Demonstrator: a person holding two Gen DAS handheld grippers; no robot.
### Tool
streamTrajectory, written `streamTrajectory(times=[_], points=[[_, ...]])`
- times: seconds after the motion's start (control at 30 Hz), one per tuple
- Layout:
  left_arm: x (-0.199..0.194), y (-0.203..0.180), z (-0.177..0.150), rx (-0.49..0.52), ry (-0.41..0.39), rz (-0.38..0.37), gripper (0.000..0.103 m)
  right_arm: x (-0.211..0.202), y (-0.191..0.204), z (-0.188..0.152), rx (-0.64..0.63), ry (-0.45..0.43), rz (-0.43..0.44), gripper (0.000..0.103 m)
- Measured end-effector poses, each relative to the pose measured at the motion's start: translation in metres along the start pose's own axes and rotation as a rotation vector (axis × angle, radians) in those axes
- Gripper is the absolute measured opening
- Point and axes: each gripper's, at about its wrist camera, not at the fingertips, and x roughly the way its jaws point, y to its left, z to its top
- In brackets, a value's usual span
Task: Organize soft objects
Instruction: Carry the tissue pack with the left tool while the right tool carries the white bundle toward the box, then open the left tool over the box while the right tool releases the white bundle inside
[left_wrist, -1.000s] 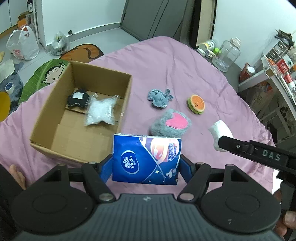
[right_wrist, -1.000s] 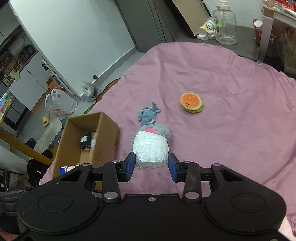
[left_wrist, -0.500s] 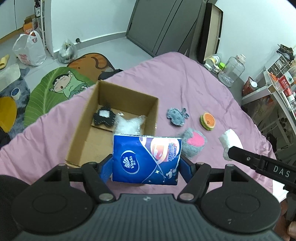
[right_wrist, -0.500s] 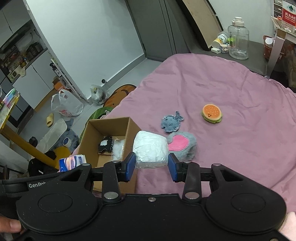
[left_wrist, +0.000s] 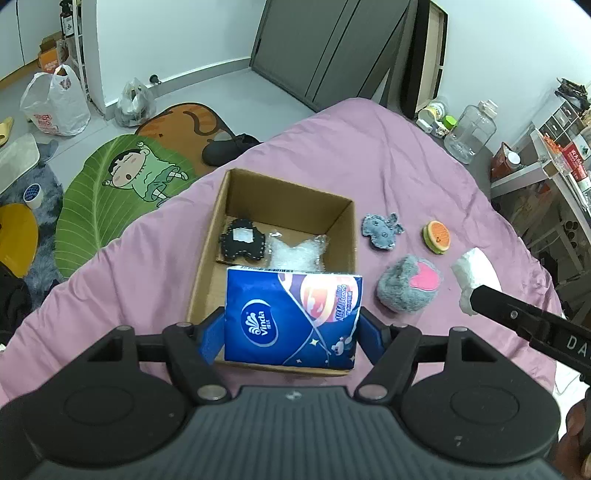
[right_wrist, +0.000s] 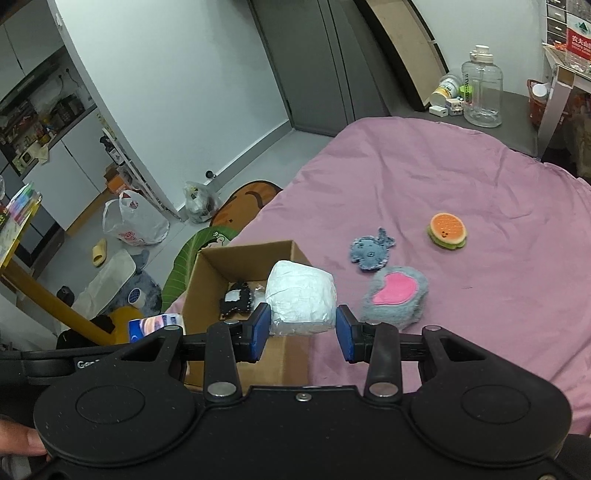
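**Drop both packs into the box**

The left claw (left_wrist: 291, 328) pinches the tissue pack (left_wrist: 291, 317), just ahead of it the box (left_wrist: 221, 206). The right claw (right_wrist: 301, 332) pinches a white bundle (right_wrist: 301, 301), the box (right_wrist: 210, 280) ahead-left. Carry each over the bare floor, lower, then part the fingers; avoid the rim.
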Motion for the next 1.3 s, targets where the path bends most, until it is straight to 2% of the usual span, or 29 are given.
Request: streamTrajectory(times=[0.57, 1.3], points=[[0.036, 0.027, 0.018, 0.053, 0.084, -0.001, 0.072, 0.032, 0.03, -0.009, 0.004, 0.034, -0.023, 0.038], [0.087, 0.037, 0.044, -0.033, 0.171, 0.002, 0.074, 0.066, 0.034, 0.0, 0.002, 0.112, -0.035, 0.038]])
